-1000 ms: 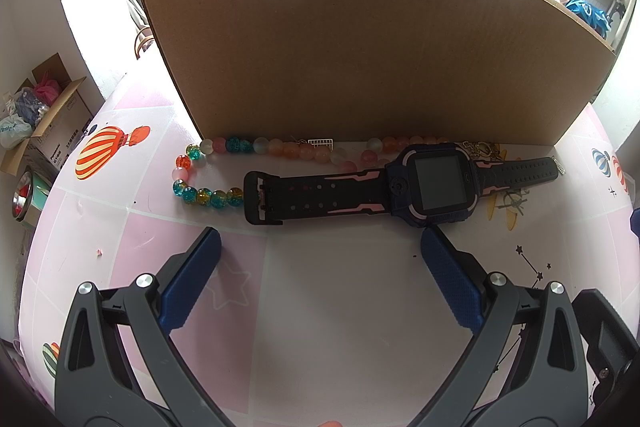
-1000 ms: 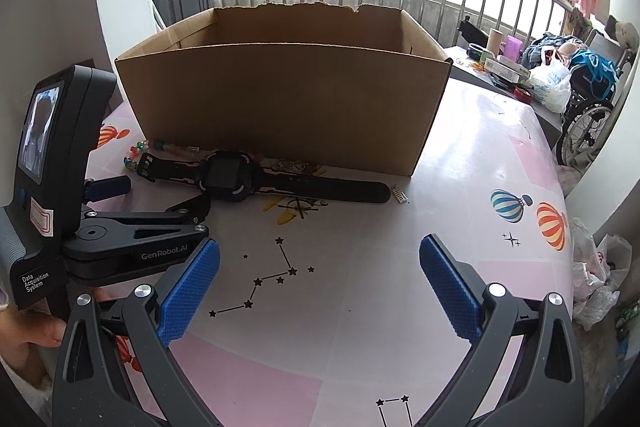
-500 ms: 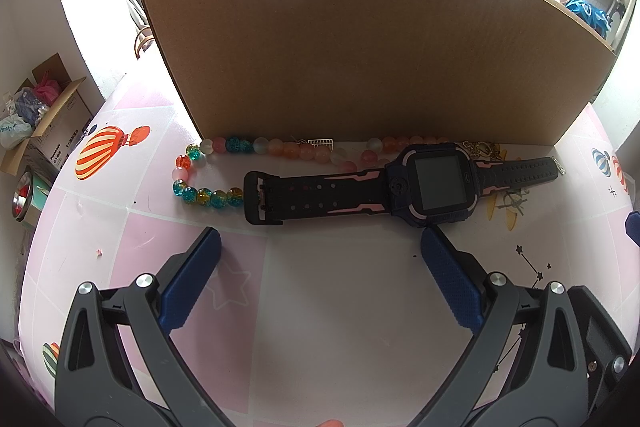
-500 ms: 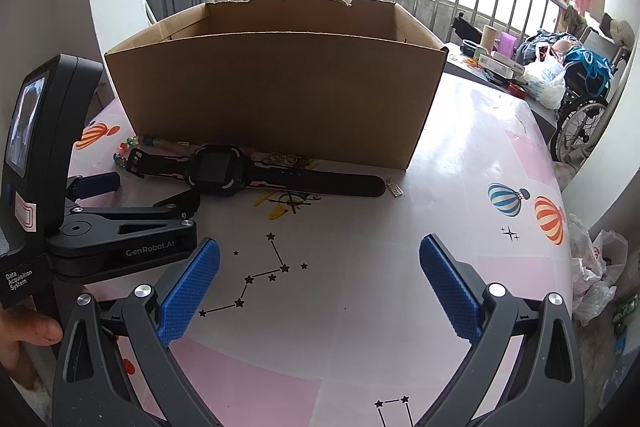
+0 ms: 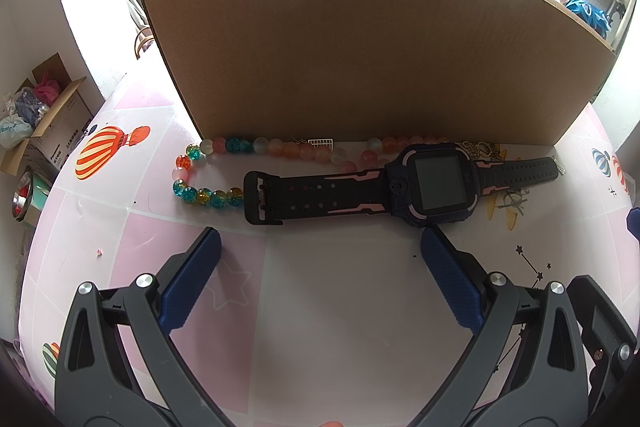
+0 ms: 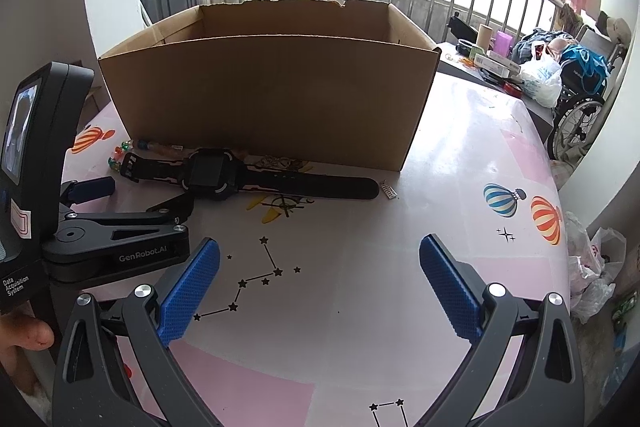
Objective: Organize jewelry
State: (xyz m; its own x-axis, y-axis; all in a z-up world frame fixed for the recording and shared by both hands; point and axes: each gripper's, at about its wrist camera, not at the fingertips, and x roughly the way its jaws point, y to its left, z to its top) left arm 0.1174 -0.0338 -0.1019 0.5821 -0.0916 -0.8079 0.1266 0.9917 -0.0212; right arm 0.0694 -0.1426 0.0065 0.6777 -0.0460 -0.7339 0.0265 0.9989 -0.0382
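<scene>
Cardboard box interior hidden, bead necklace partly under watch

Table wearing pink-and-white cover printed with balloons, stars, constellations. Cardboard box standing on it, open top. Bead necklace lying along box's near wall, curling back at left end. Black-and-pink watch lying flat just in front of beads, strap stretched out, buckle end touching bead loop. Gold chain bunching between watch and box. Small silver clip sitting near strap tip, by box corner.
</scene>
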